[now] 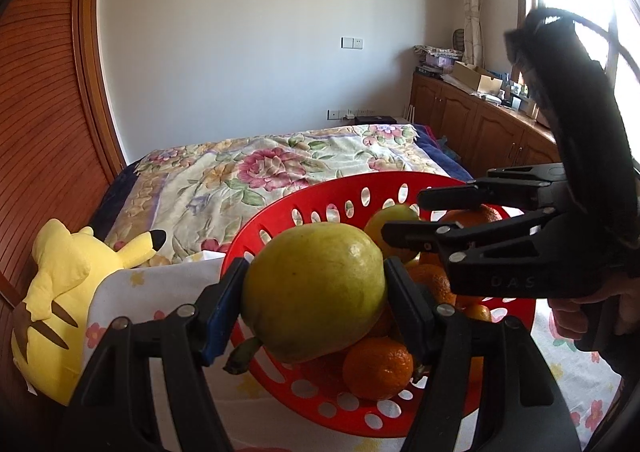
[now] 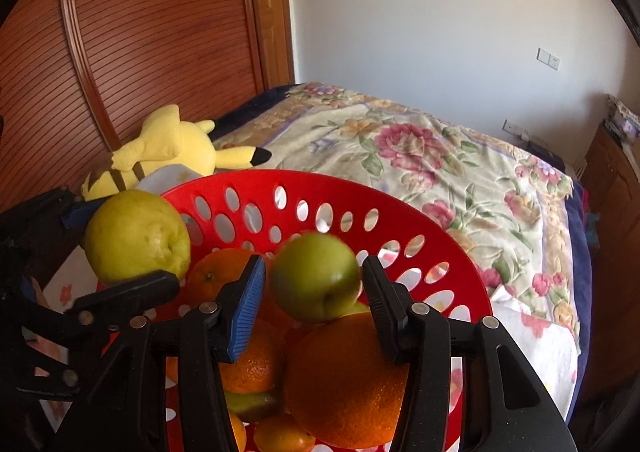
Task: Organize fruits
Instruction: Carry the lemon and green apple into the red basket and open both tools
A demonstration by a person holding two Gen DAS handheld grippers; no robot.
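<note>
One guava [image 1: 314, 290] clamped between left jaws; basket [image 1: 320, 196] below.

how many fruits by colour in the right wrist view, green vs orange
green or yellow-green: 3, the large fruit, the small fruit, a half-hidden fruit low in the red basket
oranges: at least 4, others partly hidden
total: at least 7

so the basket [image 2: 460, 264] sits on the bed [image 2: 420, 156] with oranges [image 2: 344, 376] piled in it, plush toy [image 2: 172, 148] just behind-left, cabinets [image 1: 480, 124] along the right
</note>
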